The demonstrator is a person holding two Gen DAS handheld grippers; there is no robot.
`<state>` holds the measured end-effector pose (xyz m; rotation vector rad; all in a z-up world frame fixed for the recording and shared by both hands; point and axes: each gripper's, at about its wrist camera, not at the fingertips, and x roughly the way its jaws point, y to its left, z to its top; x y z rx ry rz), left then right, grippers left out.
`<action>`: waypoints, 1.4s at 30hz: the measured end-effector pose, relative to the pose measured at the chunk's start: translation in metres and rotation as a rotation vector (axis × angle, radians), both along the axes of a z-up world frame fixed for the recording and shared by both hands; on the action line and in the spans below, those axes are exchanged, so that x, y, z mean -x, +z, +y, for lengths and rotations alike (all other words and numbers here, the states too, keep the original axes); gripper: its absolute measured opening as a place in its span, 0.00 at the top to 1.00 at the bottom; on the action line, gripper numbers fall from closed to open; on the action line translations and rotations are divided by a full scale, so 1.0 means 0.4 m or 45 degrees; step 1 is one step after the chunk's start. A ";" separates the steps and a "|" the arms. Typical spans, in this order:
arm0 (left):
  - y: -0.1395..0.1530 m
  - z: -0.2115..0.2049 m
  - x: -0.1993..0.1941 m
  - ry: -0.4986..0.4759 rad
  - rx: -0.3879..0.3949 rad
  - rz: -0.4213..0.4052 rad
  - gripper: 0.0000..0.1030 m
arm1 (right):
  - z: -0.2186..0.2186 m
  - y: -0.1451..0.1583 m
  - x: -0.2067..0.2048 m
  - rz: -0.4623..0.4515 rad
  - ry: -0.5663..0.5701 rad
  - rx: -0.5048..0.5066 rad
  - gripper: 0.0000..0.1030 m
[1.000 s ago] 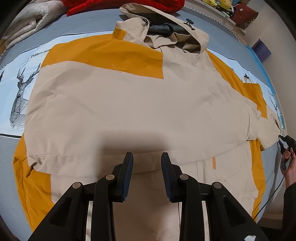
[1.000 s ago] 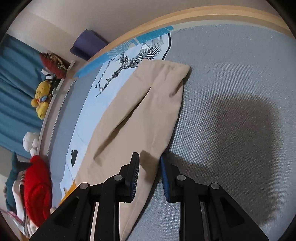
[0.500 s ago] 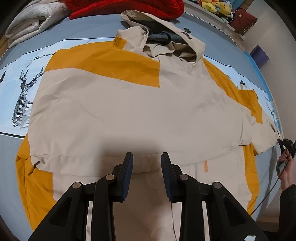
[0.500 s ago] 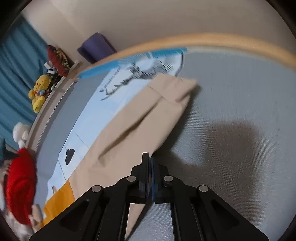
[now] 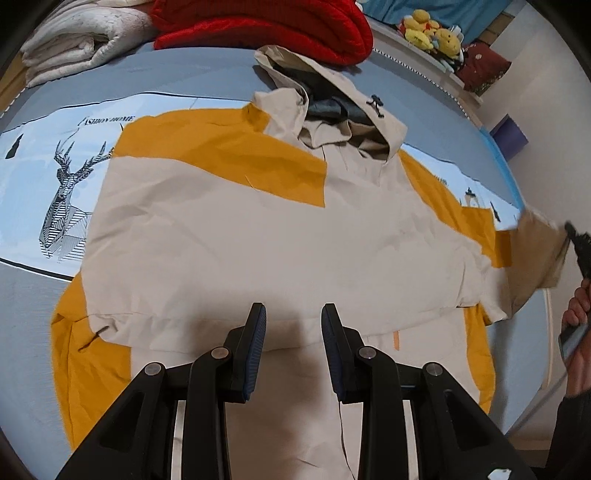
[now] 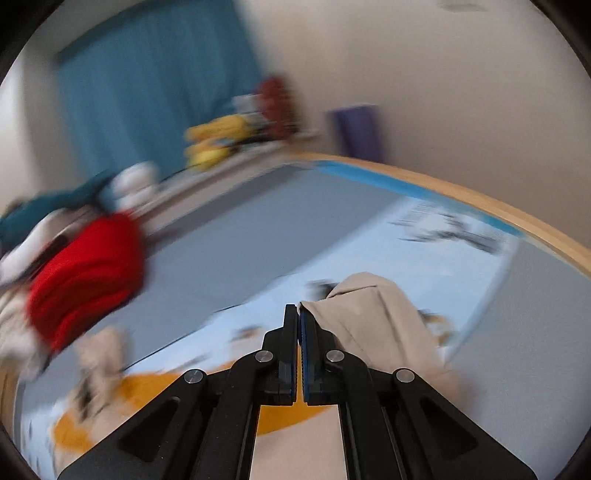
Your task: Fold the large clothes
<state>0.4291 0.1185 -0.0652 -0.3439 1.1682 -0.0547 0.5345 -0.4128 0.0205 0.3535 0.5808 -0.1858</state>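
Seen first from the left wrist, the jacket [image 5: 258,240] lies spread flat on the bed [image 5: 33,295], a beige hooded shell with mustard-yellow panels across the shoulder, down both side edges and along the far sleeve. Its hood [image 5: 332,96] points away toward the red blanket [image 5: 266,22], the dark lining showing inside. One sleeve is already folded across the chest (its cuffed end lies near the jacket's left edge). The left gripper [image 5: 291,321] hovers above the jacket's hem with its jaws apart and nothing between them. At the jacket's right edge the sleeve cuff [image 5: 535,254] is lifted off the bed, blurred, next to the right gripper [image 5: 581,247] and the person's hand [image 5: 576,332].

From the right wrist, much of the picture is smeared. The right gripper [image 6: 299,314] has its jaws pressed together, clamped on the beige sleeve cuff [image 6: 373,317], which bunches and drapes just right of the fingertips, above the bed's pale-blue printed band [image 6: 369,254].
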 end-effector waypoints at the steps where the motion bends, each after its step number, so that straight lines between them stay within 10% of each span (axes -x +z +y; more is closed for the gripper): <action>1: 0.006 0.007 0.004 0.005 0.008 -0.004 0.73 | 0.065 0.015 0.002 -0.009 0.066 0.008 0.98; 8: 0.034 0.052 0.021 0.043 0.053 -0.022 0.73 | 0.560 0.020 0.080 0.142 0.580 -0.028 0.98; 15: 0.039 0.074 0.025 0.033 0.061 -0.018 0.73 | 0.785 -0.150 0.168 0.512 0.850 -0.046 0.92; 28: 0.009 0.065 -0.006 0.069 0.035 -0.006 0.73 | 0.496 -0.122 0.148 0.313 0.481 -0.169 0.78; 38: -0.026 -0.071 -0.018 -0.095 0.015 -0.003 0.73 | 0.416 -0.361 0.060 0.734 0.514 -0.530 0.65; 42: -0.021 -0.114 -0.019 -0.188 0.038 -0.032 0.73 | 0.439 -0.428 0.036 0.851 0.512 -0.487 0.65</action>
